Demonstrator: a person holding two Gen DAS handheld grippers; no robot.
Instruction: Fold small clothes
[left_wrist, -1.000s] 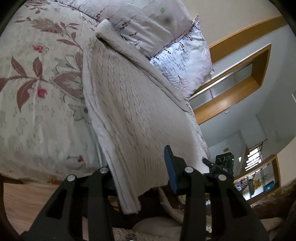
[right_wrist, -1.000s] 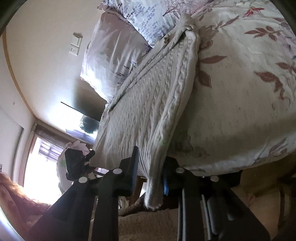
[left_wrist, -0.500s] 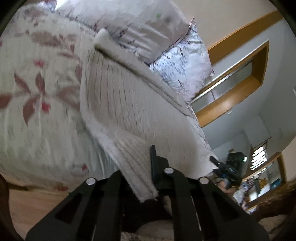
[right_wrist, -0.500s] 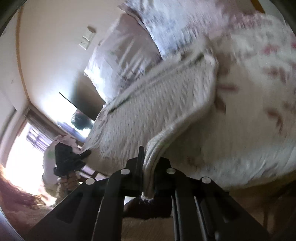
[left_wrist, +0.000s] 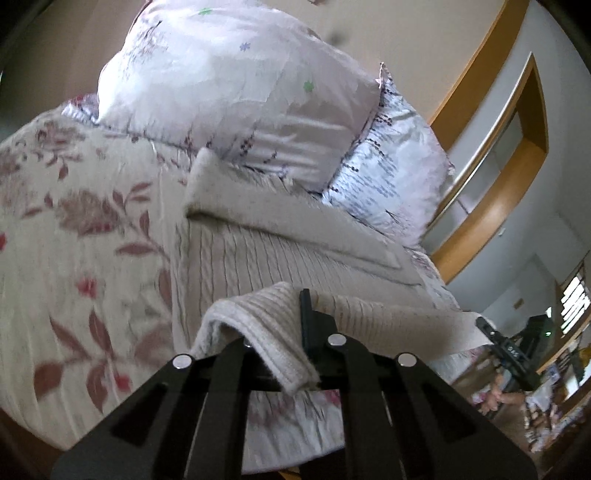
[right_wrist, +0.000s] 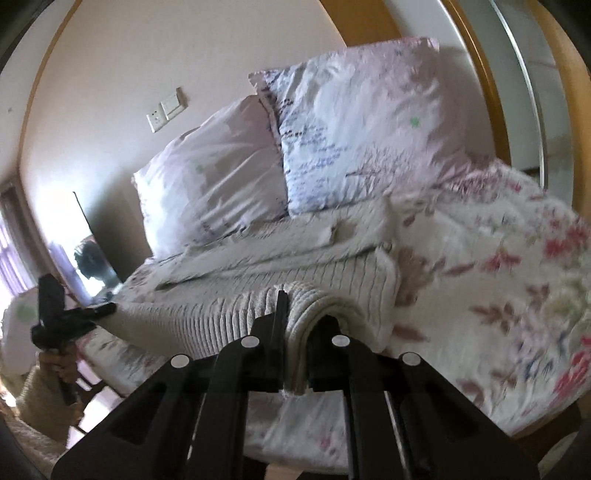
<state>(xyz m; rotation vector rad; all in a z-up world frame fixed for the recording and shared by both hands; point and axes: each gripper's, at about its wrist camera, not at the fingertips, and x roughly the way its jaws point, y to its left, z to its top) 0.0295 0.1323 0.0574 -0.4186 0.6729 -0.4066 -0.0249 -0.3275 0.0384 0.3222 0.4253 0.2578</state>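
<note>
Both tongs clenched on sweater (left_wrist: 258, 258) hem at bed (left_wrist: 74, 258) near edge: left tongs (left_wrist: 291, 332), right tongs (right_wrist: 295, 332).

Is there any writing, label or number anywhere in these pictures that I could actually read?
None can be read.
Lines of dark marks, perhaps script, on the patterned pillow: too blurred.
Small pale marks on the right gripper seen from the left camera: too small.
Wall switch plate: no lettering visible.
</note>
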